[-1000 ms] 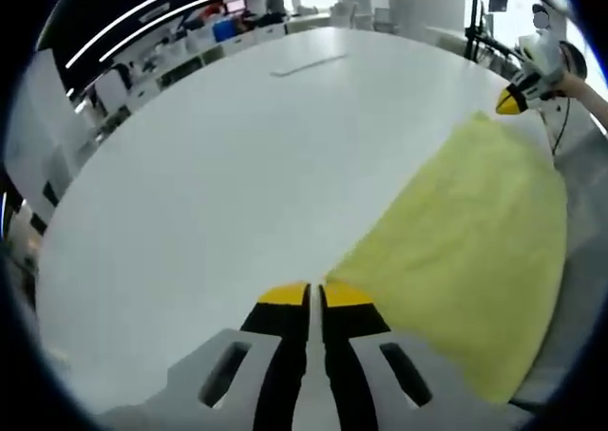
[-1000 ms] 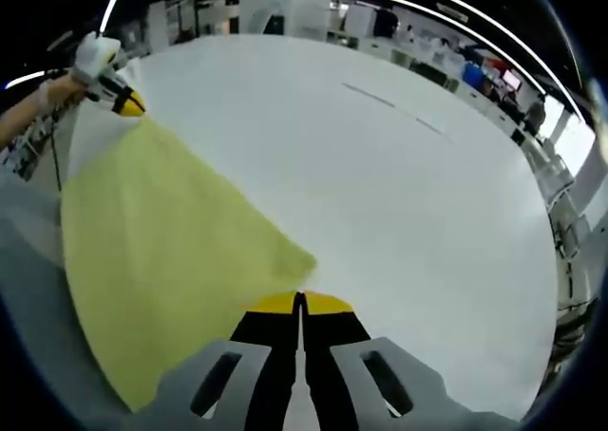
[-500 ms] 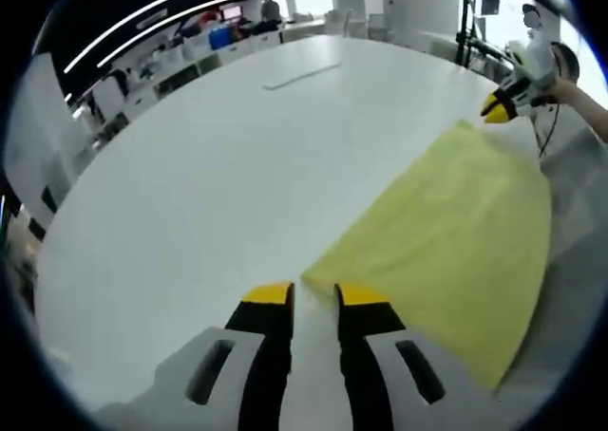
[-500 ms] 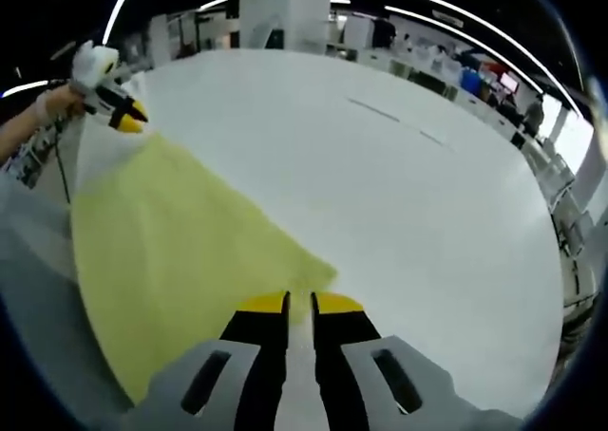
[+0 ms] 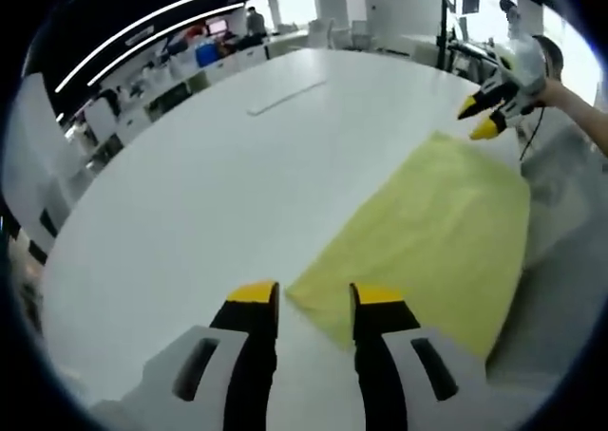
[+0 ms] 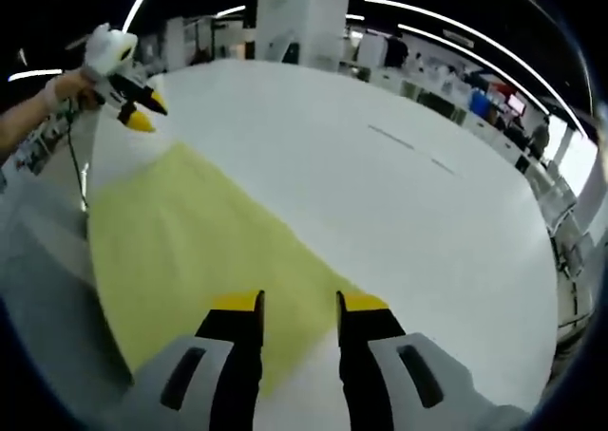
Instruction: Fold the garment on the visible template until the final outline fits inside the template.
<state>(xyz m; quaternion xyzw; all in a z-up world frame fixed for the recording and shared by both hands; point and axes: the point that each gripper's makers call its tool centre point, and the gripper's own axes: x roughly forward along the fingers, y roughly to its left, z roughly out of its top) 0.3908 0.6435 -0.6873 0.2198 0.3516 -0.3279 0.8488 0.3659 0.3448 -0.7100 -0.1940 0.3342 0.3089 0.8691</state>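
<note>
Two grippers hang above one yellow garment (image 5: 432,232) that lies flat on the white table (image 5: 218,184), near the table edge closest to the person. In the left gripper view, the left gripper (image 5: 312,303) has its jaws spread apart with nothing between them, and the garment's near corner sits on the table just beyond the gap. The right gripper (image 5: 483,118) shows past the garment's far corner, lifted clear of the cloth, its jaws parted, held by a hand (image 5: 549,82). In the right gripper view, the right gripper's own jaws stand apart over the garment's near corner, empty, while the left gripper hovers off the garment's far corner, jaws parted.
</note>
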